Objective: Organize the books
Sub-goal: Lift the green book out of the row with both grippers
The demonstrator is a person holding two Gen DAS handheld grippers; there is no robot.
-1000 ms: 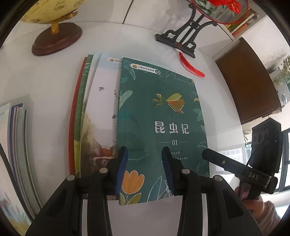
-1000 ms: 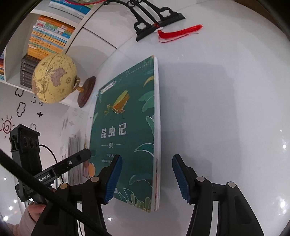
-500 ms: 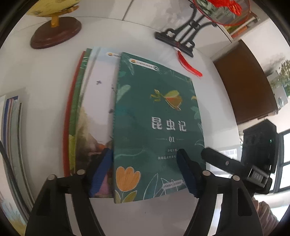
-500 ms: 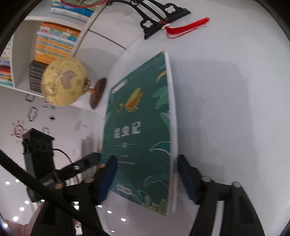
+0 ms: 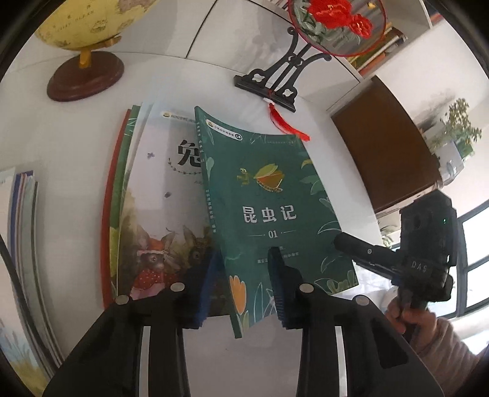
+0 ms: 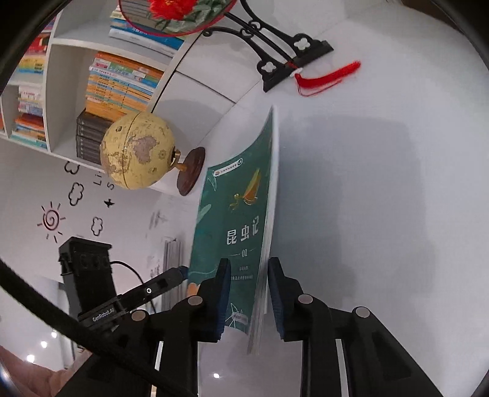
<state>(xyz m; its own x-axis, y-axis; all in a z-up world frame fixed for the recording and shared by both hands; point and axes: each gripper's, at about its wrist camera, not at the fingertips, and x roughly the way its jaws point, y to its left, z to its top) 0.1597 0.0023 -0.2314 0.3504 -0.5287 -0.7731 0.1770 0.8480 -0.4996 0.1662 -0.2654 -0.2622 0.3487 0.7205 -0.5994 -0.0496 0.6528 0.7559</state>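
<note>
Left wrist view, left hand-held gripper [image 5: 244,284] just clamped on the green insect book's [image 5: 269,210] spine corner (cover bowed), above the rabbit picture book [image 5: 159,213], right wrist view, right hand-held gripper [image 6: 248,297] pinching its page edge over the white surface [image 6: 382,198].

1. A yellow globe [image 5: 88,21] on a round dark wooden base stands near the far left corner of the white table [image 5: 171,76].
2. A round fan with red embroidered flowers [image 5: 336,21] sits in a black carved stand [image 5: 275,82] at the far edge; its red tassel [image 5: 287,125] lies on the table.
3. A potted plant [image 5: 458,125] stands far right.
</note>
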